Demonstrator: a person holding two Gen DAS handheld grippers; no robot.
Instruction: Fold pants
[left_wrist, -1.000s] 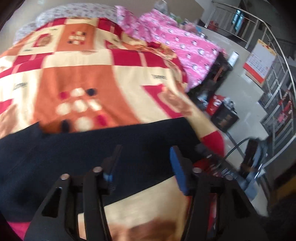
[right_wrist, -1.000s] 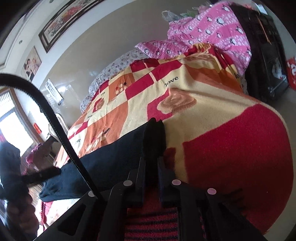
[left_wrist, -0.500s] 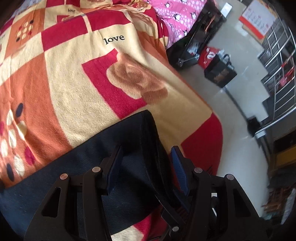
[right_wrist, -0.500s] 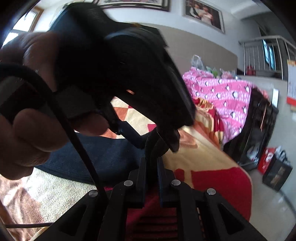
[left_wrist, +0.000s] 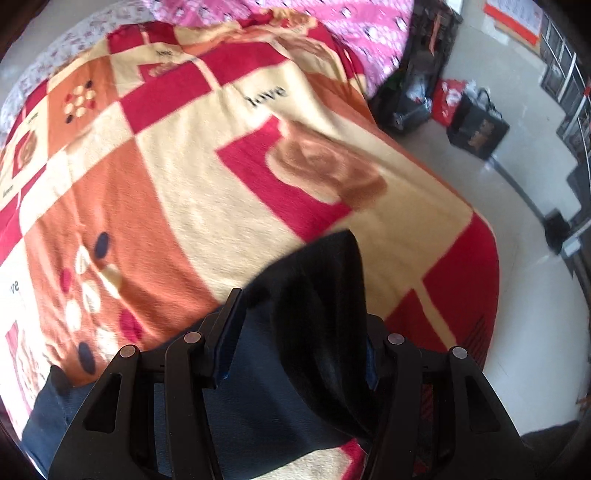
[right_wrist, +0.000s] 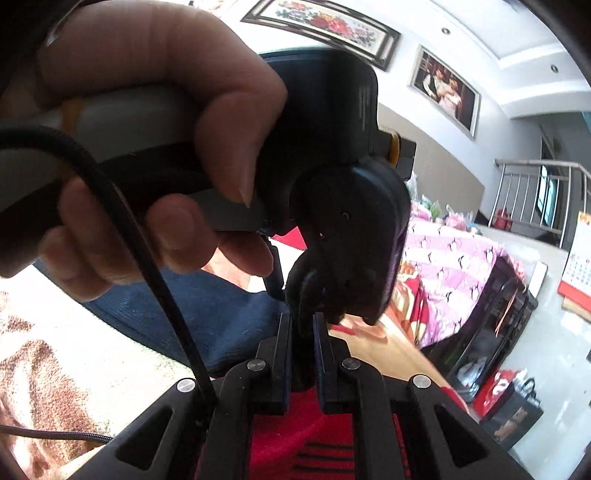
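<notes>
1. Pinching a raised fold of the pants (right_wrist: 301, 291), the right gripper (right_wrist: 302, 328) has its two fingers drawn close together with dark cloth bunched between them, so it is clenched on the garment.
2. The pants (left_wrist: 273, 387) lie across the near edge of the patterned blanket (left_wrist: 177, 177) on the bed. Their long axis runs left to right, with the body of the cloth trailing off to the near left.
3. In the left wrist view the lifted corner of the cloth stands up as a peak between the fingers of the left gripper (left_wrist: 301, 332). Those fingers are spread wide; the cloth sits inside the gap and hides most of the right finger, and nothing is squeezed yet, so this claw is released.
4. The relation that matters: the held corner sits directly ahead of and between the left fingers, leaning toward the right one, so the left gripper is the nearer free tool and, by my judgement, only needs to close.
5. In the right wrist view the person's left hand (right_wrist: 147, 147) wraps the handle of the left gripper, which hangs just above and beyond the right fingertips, angled down toward the pinched fold.
6. The two tools sit very near each other, so a clash looks possible.
</notes>
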